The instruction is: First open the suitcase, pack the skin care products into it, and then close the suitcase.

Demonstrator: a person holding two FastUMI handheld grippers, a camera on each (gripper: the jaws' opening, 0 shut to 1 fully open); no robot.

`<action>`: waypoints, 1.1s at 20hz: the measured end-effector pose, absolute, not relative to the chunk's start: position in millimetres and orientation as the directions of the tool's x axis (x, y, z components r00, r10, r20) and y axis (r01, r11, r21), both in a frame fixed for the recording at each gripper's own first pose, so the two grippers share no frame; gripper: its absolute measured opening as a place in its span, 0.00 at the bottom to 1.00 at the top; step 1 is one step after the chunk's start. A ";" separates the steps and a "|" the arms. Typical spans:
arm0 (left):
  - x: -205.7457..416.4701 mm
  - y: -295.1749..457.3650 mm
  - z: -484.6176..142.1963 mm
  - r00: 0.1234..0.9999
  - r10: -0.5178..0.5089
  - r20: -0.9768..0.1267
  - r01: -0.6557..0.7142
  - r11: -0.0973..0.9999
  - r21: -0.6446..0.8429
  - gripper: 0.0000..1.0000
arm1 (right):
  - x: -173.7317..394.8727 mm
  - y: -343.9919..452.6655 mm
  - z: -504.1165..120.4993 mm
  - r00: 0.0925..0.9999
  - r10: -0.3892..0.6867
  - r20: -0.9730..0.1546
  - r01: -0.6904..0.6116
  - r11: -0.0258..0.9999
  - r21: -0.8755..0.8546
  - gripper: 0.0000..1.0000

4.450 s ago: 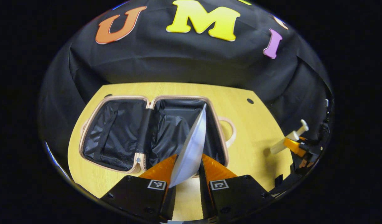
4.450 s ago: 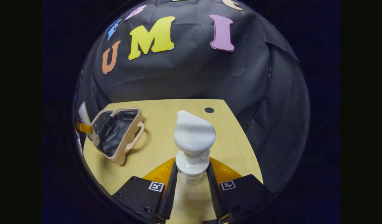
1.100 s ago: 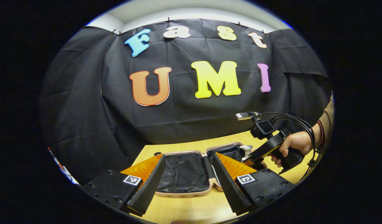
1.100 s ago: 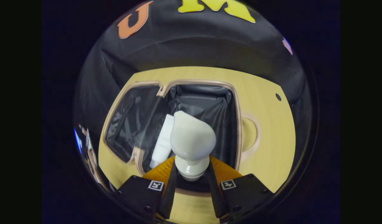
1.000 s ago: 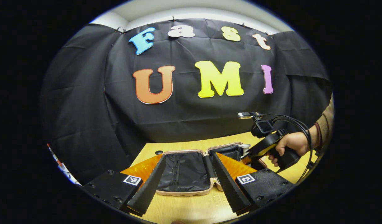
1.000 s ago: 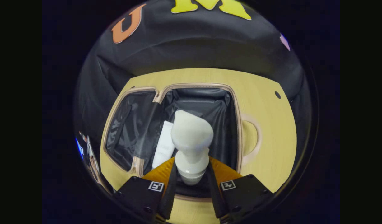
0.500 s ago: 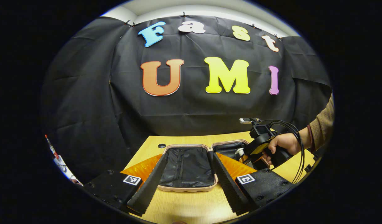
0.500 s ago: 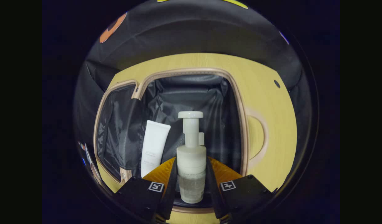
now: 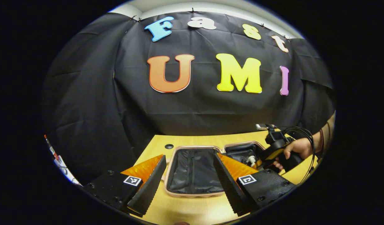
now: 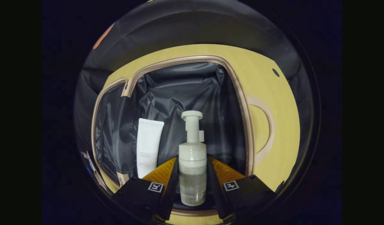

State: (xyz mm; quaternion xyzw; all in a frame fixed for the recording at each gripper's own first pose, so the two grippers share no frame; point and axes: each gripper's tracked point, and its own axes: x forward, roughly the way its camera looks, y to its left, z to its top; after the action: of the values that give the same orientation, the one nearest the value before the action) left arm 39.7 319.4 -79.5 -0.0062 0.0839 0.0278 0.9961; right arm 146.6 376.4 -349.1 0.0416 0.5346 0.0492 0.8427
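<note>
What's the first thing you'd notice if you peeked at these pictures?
A white pump bottle lies between the right hand-held gripper's fingers, inside the black-lined half of the open beige suitcase. A white tube lies beside it, on its left. The left hand-held gripper gapes open, holding nothing.

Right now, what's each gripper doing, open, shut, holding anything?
Left gripper: open, holding nothing.
Right gripper: shut on the pump bottle, low in the open suitcase.
</note>
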 end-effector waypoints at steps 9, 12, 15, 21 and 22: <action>97.9 427.6 -101.2 0.959 0.194 -0.206 -0.242 0.940 -0.240 0.97 | 129.8 383.6 -294.5 0.535 0.207 -0.819 -0.162 0.977 0.141 0.80; 114.3 454.3 -155.5 0.932 0.182 -0.314 -0.289 0.896 -0.336 0.98 | 113.3 385.6 -252.5 0.611 0.297 -0.734 -0.284 0.948 0.147 0.80; 125.9 460.6 -205.3 0.908 0.098 -0.407 -0.313 0.805 -0.504 0.99 | 86.1 374.9 -217.3 0.662 0.368 -0.653 -0.328 0.925 0.190 0.81; 139.9 445.8 -277.9 0.878 -0.116 -0.465 -0.343 0.526 -0.778 0.96 | 23.2 293.3 -159.2 0.777 0.332 -0.535 -0.324 0.939 0.113 0.81; 142.8 444.4 -278.2 0.880 -0.142 -0.453 -0.345 0.465 -0.815 0.95 | 13.4 281.6 -152.1 0.789 0.327 -0.520 -0.315 0.942 0.114 0.80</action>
State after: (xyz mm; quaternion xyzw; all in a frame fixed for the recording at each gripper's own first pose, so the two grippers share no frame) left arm 142.8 444.4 -278.2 -0.5135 0.2371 0.0615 0.8224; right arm 13.4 281.6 -152.1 0.0107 0.2768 0.1696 0.9458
